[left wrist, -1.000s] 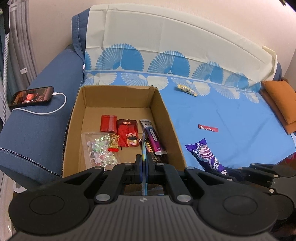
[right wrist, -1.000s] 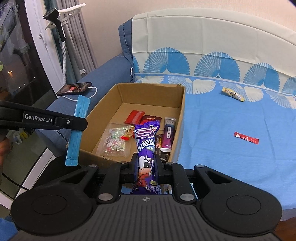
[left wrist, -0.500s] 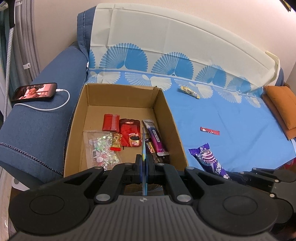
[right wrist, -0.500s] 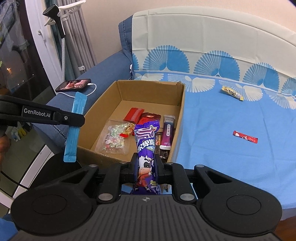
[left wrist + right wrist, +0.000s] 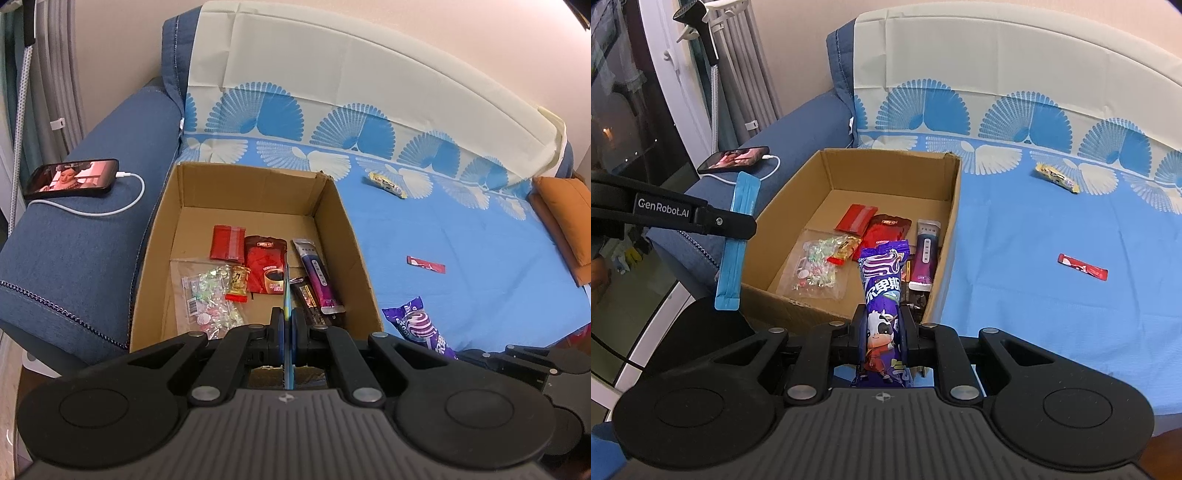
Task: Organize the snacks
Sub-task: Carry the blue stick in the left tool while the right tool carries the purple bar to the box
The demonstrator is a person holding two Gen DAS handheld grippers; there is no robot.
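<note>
Both grippers had edged closer to the cardboard box (image 5: pixel 955 206). The left gripper (image 5: pixel 287 325) pinched a blue sachet (image 5: pixel 737 240); the right gripper (image 5: pixel 882 325) clamped the purple snack bag (image 5: pixel 882 291). Releasing early could drop either short of the box.

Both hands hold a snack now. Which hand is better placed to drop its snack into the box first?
Probably left: the left gripper and its blue sachet hang at the cardboard box's near rim. The right gripper, with its purple packet, sits further back.
</note>
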